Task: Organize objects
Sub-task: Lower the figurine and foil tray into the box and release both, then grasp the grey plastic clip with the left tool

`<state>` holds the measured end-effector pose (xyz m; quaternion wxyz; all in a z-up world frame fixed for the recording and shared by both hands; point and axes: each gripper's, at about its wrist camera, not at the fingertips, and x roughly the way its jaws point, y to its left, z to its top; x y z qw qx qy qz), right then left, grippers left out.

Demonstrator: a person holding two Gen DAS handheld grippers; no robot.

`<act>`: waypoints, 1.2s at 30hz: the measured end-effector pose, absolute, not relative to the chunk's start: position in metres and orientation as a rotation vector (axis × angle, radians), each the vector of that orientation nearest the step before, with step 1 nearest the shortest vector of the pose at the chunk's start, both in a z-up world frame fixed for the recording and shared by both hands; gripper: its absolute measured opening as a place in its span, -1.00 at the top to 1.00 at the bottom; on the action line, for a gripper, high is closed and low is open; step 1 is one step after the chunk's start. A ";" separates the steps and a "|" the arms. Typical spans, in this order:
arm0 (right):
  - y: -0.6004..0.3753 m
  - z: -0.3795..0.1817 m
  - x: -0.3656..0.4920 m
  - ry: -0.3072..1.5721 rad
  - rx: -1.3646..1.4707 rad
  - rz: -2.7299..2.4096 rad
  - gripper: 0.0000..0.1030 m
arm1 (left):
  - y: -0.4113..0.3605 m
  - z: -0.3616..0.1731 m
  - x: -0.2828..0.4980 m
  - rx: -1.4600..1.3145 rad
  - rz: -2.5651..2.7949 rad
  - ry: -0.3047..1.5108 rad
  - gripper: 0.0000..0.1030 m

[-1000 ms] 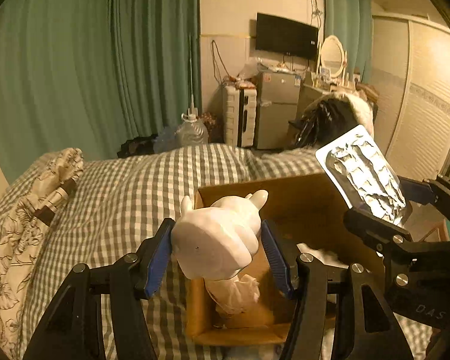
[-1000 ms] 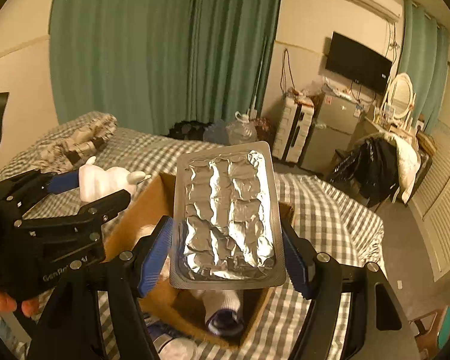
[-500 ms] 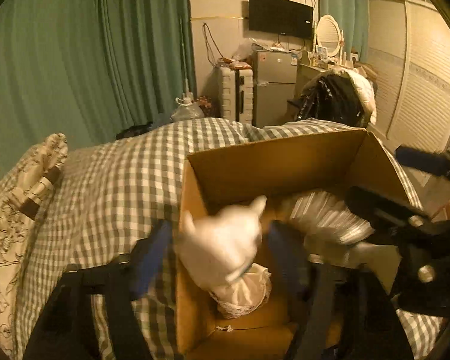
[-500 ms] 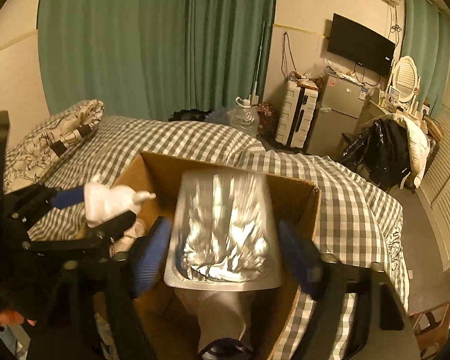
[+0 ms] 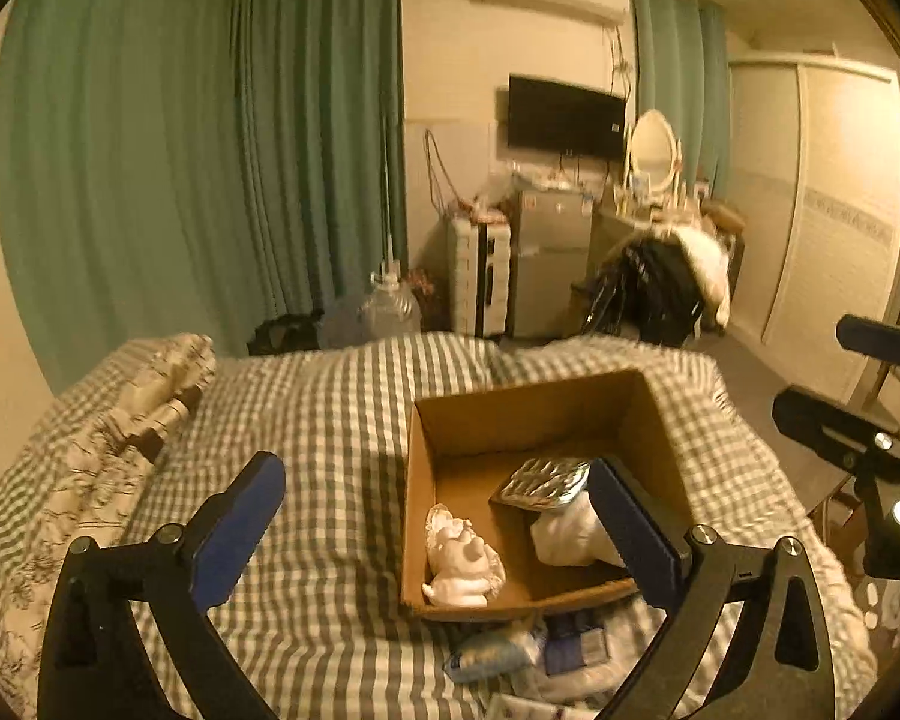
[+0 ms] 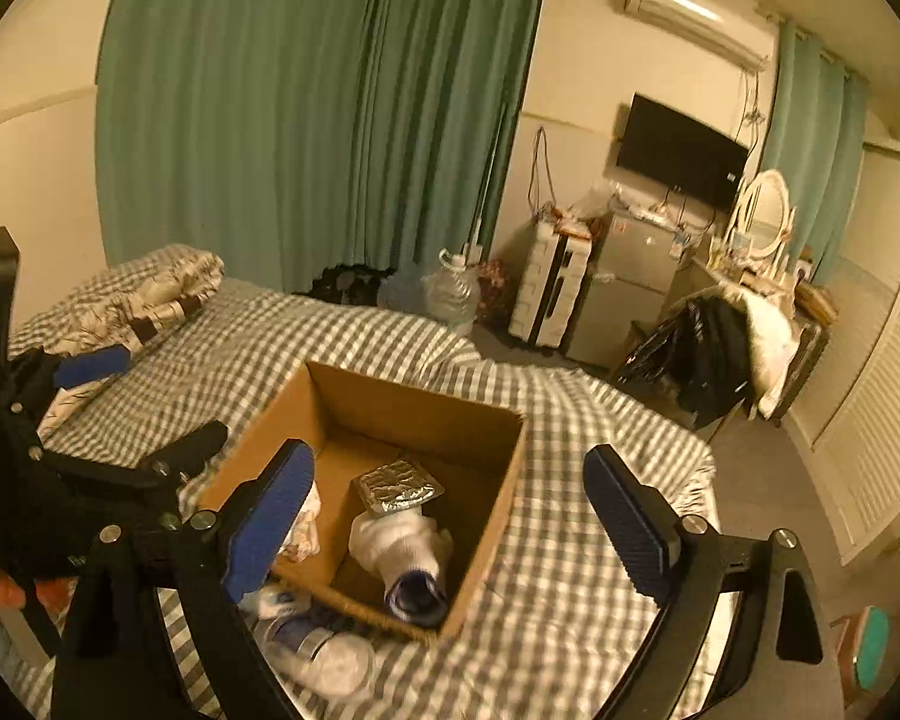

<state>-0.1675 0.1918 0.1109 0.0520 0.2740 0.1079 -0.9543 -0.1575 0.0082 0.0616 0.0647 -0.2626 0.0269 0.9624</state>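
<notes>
Both grippers spread wide, holding nothing: left gripper (image 5: 435, 519), right gripper (image 6: 453, 510). Box (image 6: 417, 402) sits on checked bed (image 5: 330, 408). Inside it: white figurine (image 5: 462, 558) at 9 o'clock wall, foil blister pack (image 6: 397, 486) mid-floor, touching sock (image 6: 408, 558) at 6. Right finger (image 5: 630, 525) of left gripper partly hides sock. Packets (image 6: 318, 648) lie against box's near wall, outside. Pillow (image 6: 144, 294) at 10, well apart.

Brown cardboard box (image 6: 384, 402), silver foil blister pack (image 6: 397, 487), white figurine (image 5: 461, 558), grey-and-white checked bedspread (image 5: 330, 420), green curtains (image 6: 306, 120).
</notes>
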 end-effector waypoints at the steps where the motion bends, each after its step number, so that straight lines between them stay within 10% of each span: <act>1: 0.192 0.118 -0.157 0.335 0.827 -2.907 -0.81 | 0.006 0.067 -0.149 -0.782 2.912 0.075 -1.00; 10: 0.185 0.142 -0.056 0.392 0.780 -2.911 -0.96 | -0.001 0.073 -0.070 -0.791 2.915 0.072 -1.00; 36: 0.241 -0.013 -0.020 0.145 1.216 -2.917 -0.99 | 0.045 -0.109 0.001 -1.270 2.622 0.163 -1.00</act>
